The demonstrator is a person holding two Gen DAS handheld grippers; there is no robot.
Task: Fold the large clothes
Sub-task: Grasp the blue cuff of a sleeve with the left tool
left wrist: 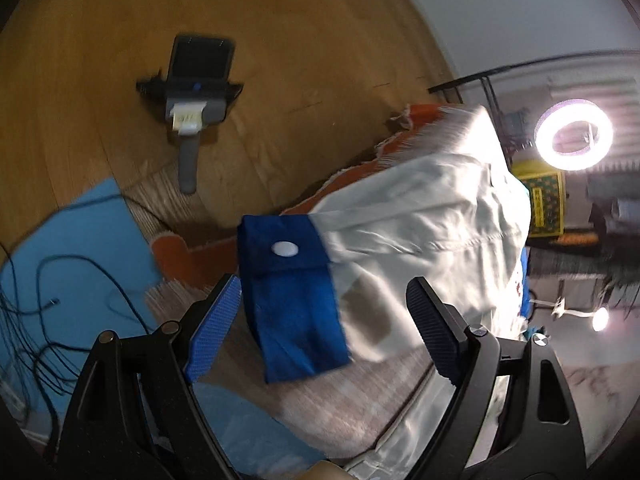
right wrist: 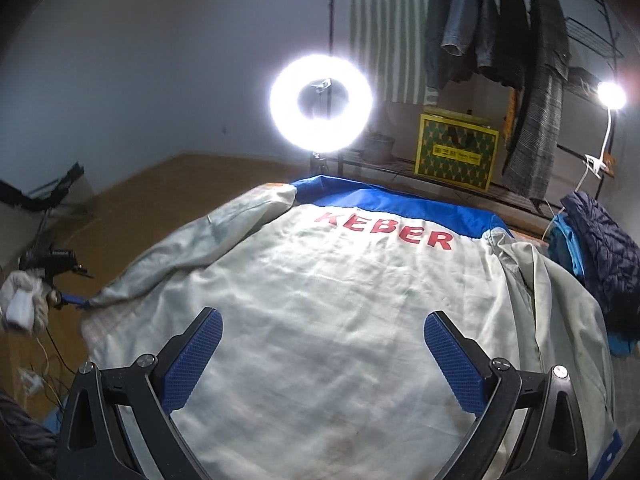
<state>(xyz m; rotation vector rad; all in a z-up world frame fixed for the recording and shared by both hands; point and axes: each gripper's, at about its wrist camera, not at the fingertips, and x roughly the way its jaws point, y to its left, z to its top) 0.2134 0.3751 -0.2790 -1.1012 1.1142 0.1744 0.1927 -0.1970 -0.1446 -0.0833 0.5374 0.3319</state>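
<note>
Fingers [left wrist: 216, 320] of the left gripper [left wrist: 320, 320]: spread, blue cuff [left wrist: 292, 292] between them, untouched. Fingers [right wrist: 192, 364] of the right gripper [right wrist: 324, 364]: spread, empty, above the jacket [right wrist: 340, 300]. Jacket: pale grey, blue yoke, laid back-up, red lettering "KEBER" [right wrist: 384, 230] below the ring light [right wrist: 320, 104]. Yellow box [right wrist: 456, 152] right of the light: print unreadable.

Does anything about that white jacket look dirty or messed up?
Yes. The jacket has brownish stains: one on the sleeve beside the blue cuff, another faint patch low on its back. Otherwise it lies spread flat.
</note>
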